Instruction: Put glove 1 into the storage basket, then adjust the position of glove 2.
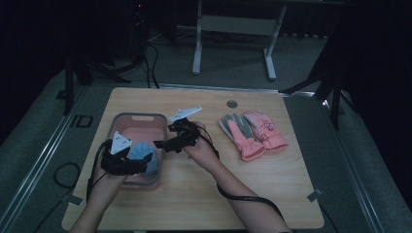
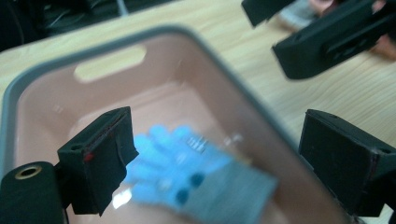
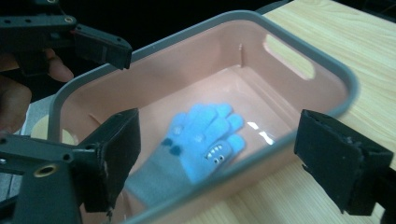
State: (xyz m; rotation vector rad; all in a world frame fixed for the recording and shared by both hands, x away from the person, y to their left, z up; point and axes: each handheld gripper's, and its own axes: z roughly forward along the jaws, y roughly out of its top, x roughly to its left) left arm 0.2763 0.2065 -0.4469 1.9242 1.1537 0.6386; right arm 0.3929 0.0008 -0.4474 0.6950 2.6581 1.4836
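**Hovering over the bin, both claws empty**

Looking down my left gripper: blue glove lies flat in the pink bin, just below and between my jaws, cuff toward me, fingers away. Left sits nearer; right gripper hangs beside the rim. Both spread wide, holding nothing. Pink gloves well off right.

- Light wooden table, rounded corners, standing on grey floor.
- Pink bin with grey rim, resting on left half of the tabletop.
- Pair of pink-and-grey gloves, lying side by side, right of centre, well apart from the bin.
- Small grey round disc near the far edge.
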